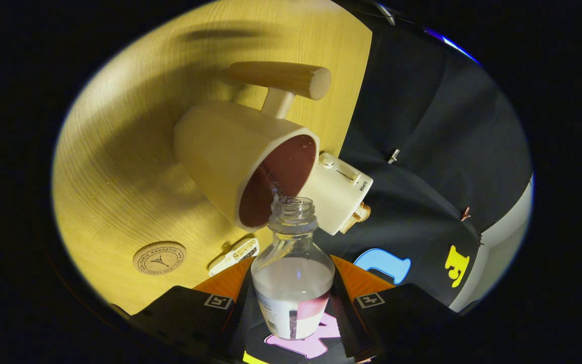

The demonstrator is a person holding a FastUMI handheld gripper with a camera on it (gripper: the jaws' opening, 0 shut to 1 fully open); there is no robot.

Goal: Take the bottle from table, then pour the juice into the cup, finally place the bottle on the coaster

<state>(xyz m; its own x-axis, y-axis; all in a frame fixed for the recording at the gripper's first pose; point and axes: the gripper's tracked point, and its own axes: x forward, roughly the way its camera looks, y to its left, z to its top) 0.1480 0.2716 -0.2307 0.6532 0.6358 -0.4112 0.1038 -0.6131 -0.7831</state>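
Fingers (219,302) of the gripper (293,303) clamp the uncapped bottle (292,273), its mouth tipped at the cup (248,164), juice trickling in.

Bottle (292,273) base hidden between gripper (293,308) fingers; pads pressing its sides. Cup (243,162) bottom out of sight, rim partly behind bottle neck. White box (339,194) half hidden by cup. Small white thing (234,255) unidentifiable.

Light wood-grain table (119,167). Cream cup (230,151) with a wooden handle stands on it, dark red inside. Round cork coaster (159,258) lies near the cup, apart from it. Small white clip (234,256) lies between coaster and cup. Cream box-shaped device (339,194) sits just behind the cup.
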